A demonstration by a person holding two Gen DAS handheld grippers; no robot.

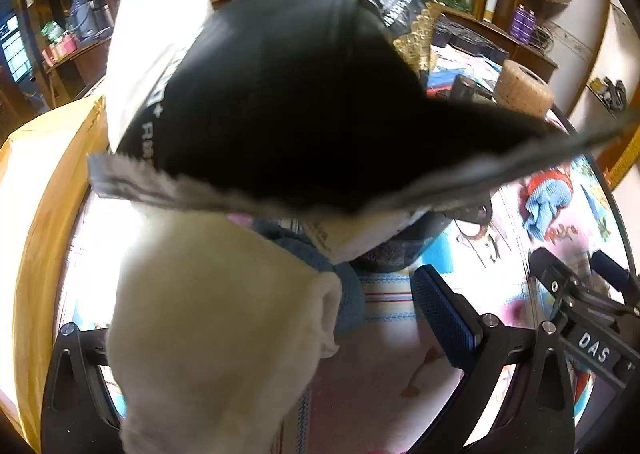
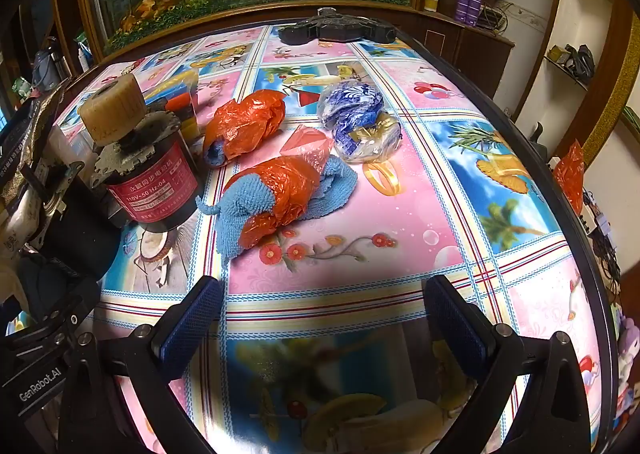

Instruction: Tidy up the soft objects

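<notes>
Two blue terry cloths lie on the table ahead of the right gripper (image 2: 320,318), each partly wrapped in crinkled orange plastic film. The nearer cloth (image 2: 240,210) is nubby and crumpled, with a corner sticking out toward the left; the farther bundle (image 2: 244,126) shows only a blue tip at its lower end. To their right rests a glossy clear packet (image 2: 356,118) printed in blue and white, with gold ribbon at its lower edge. To their left stands a black cylindrical motor (image 2: 154,182) with a red label and a ribbed cream wheel on top.

The table (image 2: 460,174) is round, dark-rimmed, and covered with a shiny oilcloth of pink and blue cartoon squares. Behind it runs a wood-framed panel of artificial flowers and bamboo, and shelves line the white wall at the right.

The right gripper's blue textured pads (image 2: 192,318) stand wide apart over bare oilcloth, with nothing between them; the nearer cloth lies just beyond them, up and to the left.

In the left wrist view, a black fabric item (image 1: 288,102) with white lettering on its band and a frayed grey edge fills the frame, and a cream fleecy piece (image 1: 208,314) hangs in front of the left gripper (image 1: 260,334). Only its right pad (image 1: 444,314) shows, clear of the fabric; the other is hidden behind the fleece, though the jaws appear spread wide.
</notes>
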